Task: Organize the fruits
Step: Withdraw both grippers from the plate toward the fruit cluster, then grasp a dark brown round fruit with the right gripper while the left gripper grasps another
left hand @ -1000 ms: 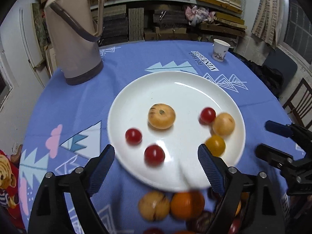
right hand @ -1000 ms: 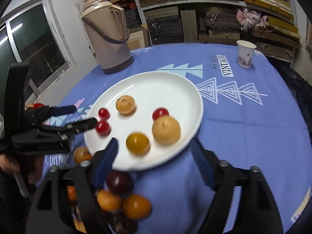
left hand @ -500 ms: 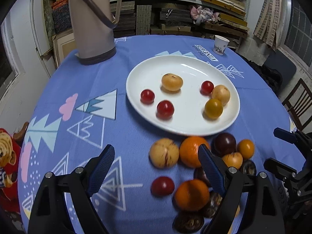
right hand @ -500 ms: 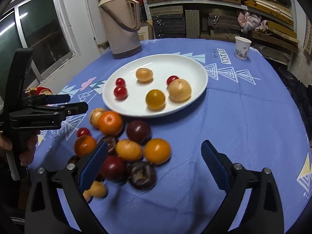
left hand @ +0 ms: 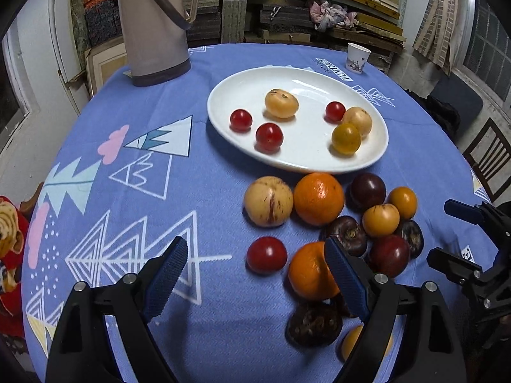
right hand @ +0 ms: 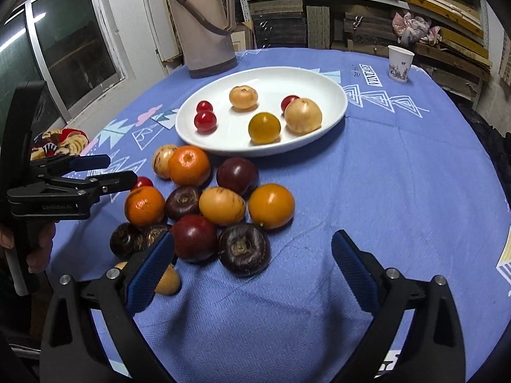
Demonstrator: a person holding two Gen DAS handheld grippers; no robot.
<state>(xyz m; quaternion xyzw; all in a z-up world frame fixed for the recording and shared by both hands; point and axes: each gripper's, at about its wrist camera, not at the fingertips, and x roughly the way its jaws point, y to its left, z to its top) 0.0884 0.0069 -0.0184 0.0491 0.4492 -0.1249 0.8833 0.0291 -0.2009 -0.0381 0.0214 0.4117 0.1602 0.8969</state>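
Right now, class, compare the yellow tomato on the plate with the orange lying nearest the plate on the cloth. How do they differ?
The yellow tomato lies on the white plate; the orange lies on the blue cloth. The tomato looks smaller than the orange. The tomato's skin is smooth, glossy and yellow; the orange's is dimpled and deep orange. Both are round, and no gripper holds either.

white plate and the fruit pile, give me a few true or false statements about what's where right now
1. The round white plate holds six fruits. True.
2. The beige thermos jug stands on the plate. False: it stands on the blue tablecloth behind the plate.
3. The left gripper clamps an orange. False: its fingers are open and empty.
4. The white paper cup stands upright. True.
5. The right gripper holds nothing. True.
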